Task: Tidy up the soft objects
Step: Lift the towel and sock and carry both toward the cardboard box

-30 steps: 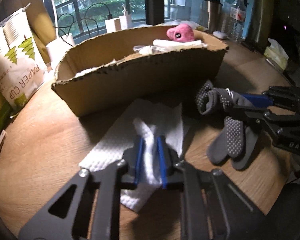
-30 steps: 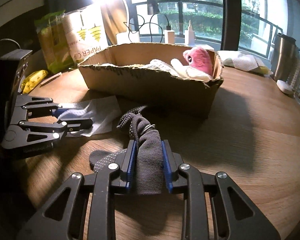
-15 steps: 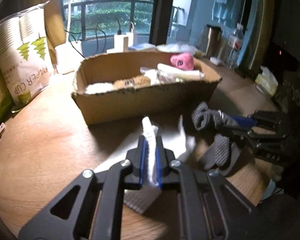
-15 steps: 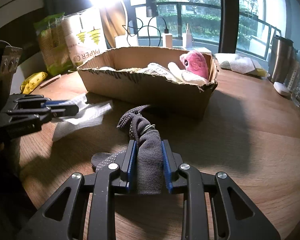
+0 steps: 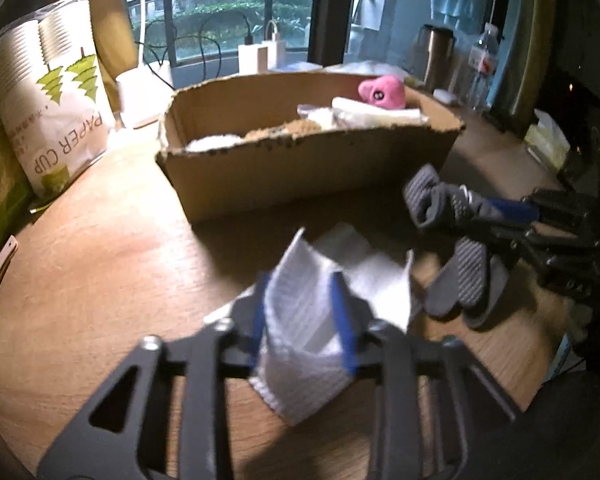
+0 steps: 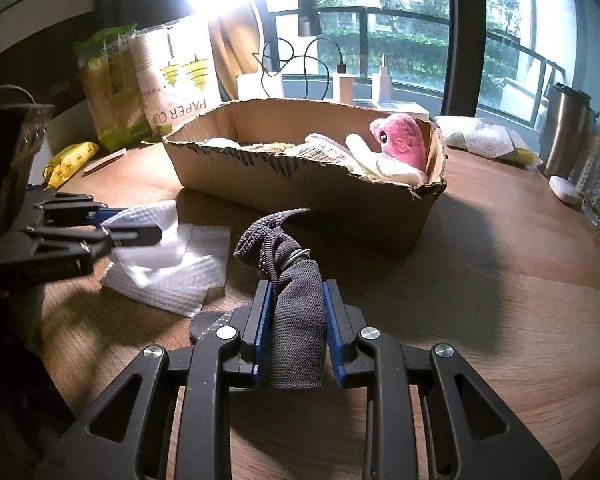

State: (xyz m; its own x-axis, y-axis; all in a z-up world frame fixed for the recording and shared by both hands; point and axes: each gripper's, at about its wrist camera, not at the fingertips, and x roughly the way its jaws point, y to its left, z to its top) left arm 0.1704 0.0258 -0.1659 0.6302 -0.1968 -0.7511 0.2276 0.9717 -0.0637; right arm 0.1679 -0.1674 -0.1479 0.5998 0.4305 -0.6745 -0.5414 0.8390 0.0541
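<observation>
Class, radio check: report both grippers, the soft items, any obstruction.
Left gripper just opening, white cloth between fingers. Right gripper shut on grey gloves. Cardboard box ahead, path clear.

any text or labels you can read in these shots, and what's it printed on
"PAPER CUP": on the white paper cup pack with green tree drawings, left of the cardboard box.
Smaller line beside it: too small to read.
Barcode label on a packet in the box: blurred.
Water bottle label: unreadable.
</observation>
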